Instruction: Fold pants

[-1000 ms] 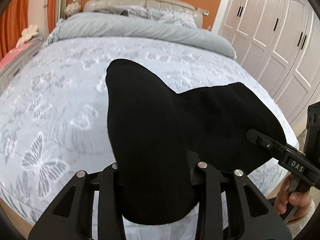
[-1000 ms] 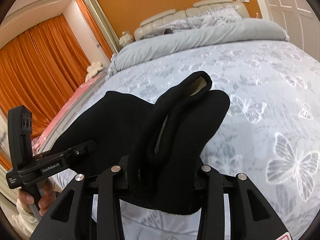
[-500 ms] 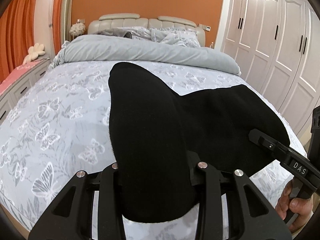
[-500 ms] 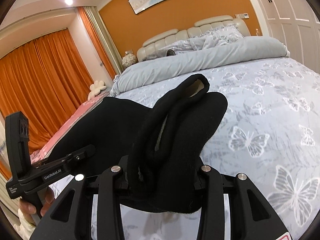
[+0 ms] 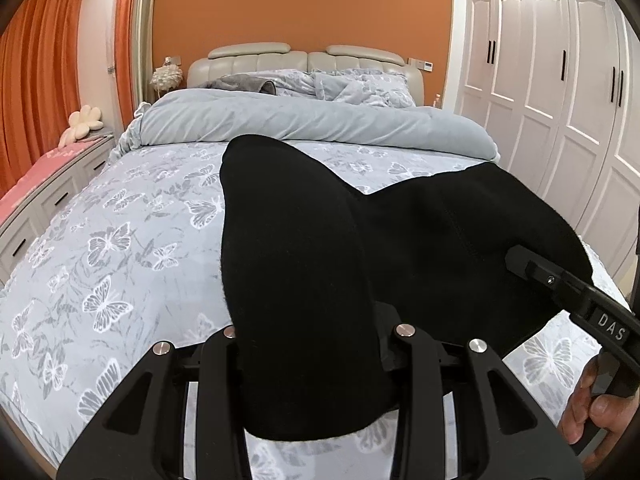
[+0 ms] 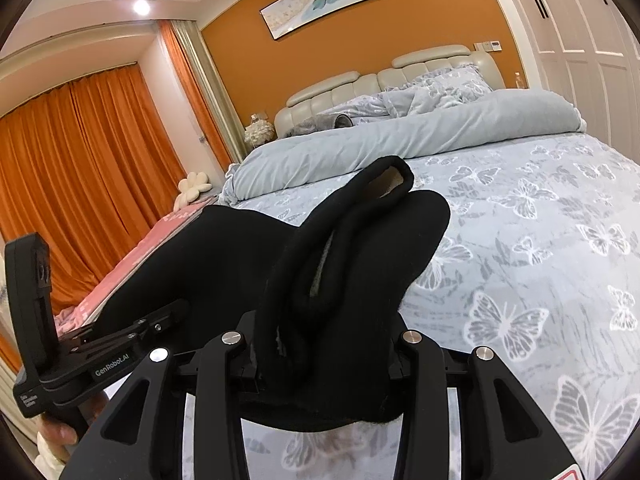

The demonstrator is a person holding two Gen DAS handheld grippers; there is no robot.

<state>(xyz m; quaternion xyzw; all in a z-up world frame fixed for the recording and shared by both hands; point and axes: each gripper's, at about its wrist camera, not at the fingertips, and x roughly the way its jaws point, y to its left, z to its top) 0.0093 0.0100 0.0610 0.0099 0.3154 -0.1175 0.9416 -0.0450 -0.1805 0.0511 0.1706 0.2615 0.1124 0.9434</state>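
Left wrist view: the left claw [image 5: 308,344] is clamped on a thick bunch of the black pants [image 5: 296,248], its jaws held partly apart by the cloth wedged between them.
Right wrist view: the right claw [image 6: 320,344] grips another bunched edge of the pants [image 6: 360,264], where a rolled hem or waistband loops up and shows a pale lining.
Pants: held in the air between the two claws, above the near end of the bed [image 5: 120,240]; the fabric between them hangs as one dark sheet, and its lower edge is out of sight.
Bed: butterfly-print sheet, with a grey duvet [image 5: 312,120] rolled back toward the headboard.
Risk, slip: the cloth looks thick and soft, and each claw holds a wad, not a flat edge; a tug apart could pull layers out of one grip.
Risk, crooked fold: the right-hand bunch is twisted, so laying it down as it is would likely leave a lumpy, uneven fold.
Risk, drag: lowering with the hidden hanging part loose could let it catch the bed's edge and crumple under the rest.
Hands: a hand [image 5: 592,412] is seen on the right claw's handle.
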